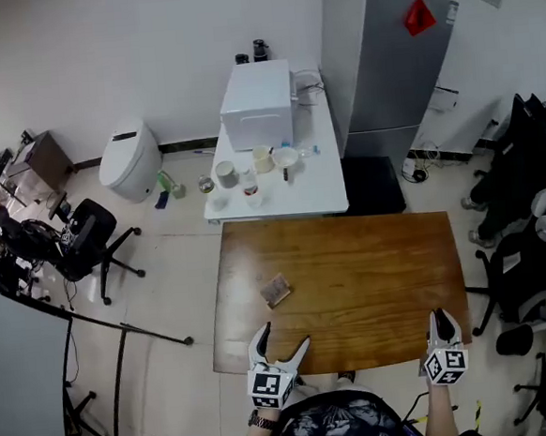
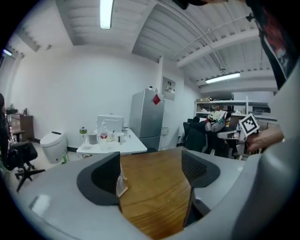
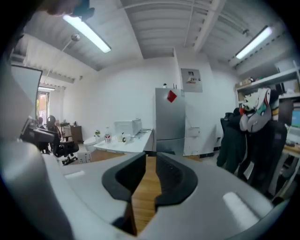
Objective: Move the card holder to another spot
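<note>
Grippers poised at the near edge of a brown wooden table (image 1: 371,270), one in each of a person's hands, seen from the head camera. The left gripper (image 1: 286,334) has its jaws spread wide with nothing between them but bare tabletop. The right gripper (image 1: 440,318), near the table's right corner, has its jaws drawn almost together, with only a thin slit left and nothing caught in it.

The card holder (image 1: 276,290), a small brownish piece, lies on the left part of the table, ahead of the left gripper and apart from it, with neither gripper touching it. In the left gripper view, the card holder (image 2: 122,183) peeks out at the inner edge of the left jaw, partly hidden behind it.

Beyond the wooden table stands a white table (image 1: 322,188) carrying cups and a white box-shaped appliance (image 1: 257,104), with a grey refrigerator (image 1: 392,62) to its right.
</note>
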